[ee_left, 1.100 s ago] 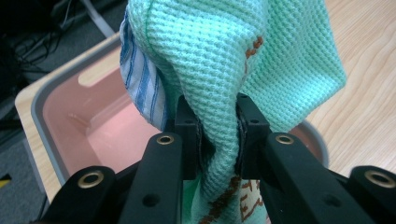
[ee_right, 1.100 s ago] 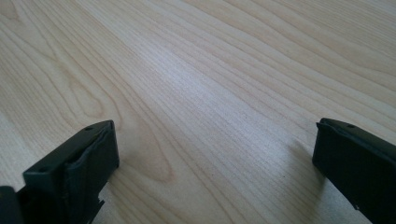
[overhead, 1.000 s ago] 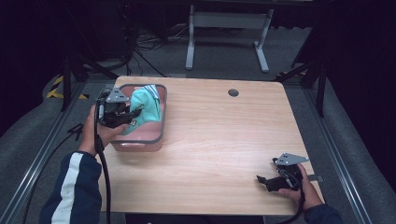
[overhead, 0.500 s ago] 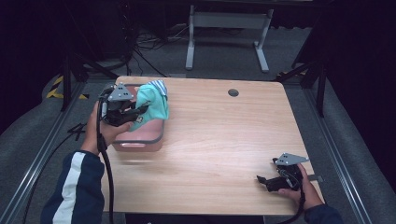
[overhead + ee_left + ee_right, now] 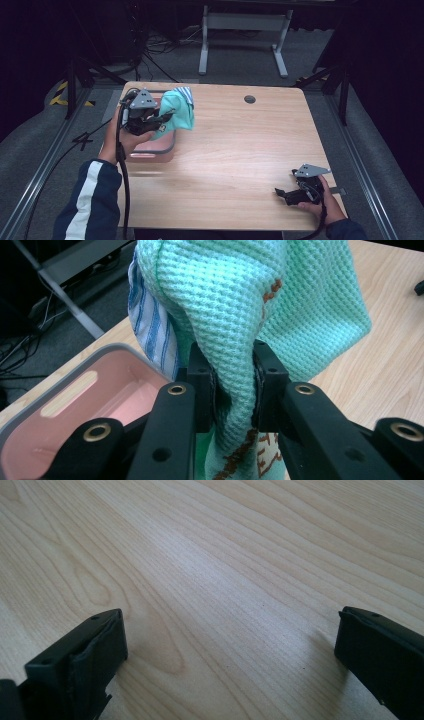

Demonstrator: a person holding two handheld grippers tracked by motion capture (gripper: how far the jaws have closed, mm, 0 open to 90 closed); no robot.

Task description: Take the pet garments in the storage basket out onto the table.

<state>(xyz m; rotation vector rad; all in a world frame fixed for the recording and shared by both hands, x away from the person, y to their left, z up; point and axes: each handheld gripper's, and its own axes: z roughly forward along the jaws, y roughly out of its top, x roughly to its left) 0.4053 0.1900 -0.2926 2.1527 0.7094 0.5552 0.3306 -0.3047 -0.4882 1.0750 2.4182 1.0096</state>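
My left gripper (image 5: 232, 390) pinches a teal cloth (image 5: 260, 300) above the pink bin (image 5: 75, 405); I should lift clear of its rim. My right gripper (image 5: 295, 192) rests open-jawed on the worktop (image 5: 240, 150).

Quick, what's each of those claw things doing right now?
Left gripper: closed on the green cloth, above the pink bin.
Right gripper: open, holding nothing, low over the table.

Light wood-grain table (image 5: 240, 145), centre of the high view, with a dark round grommet hole (image 5: 249, 99) near its far edge and a pink, grey-rimmed bin (image 5: 159, 146) resting at its left side.
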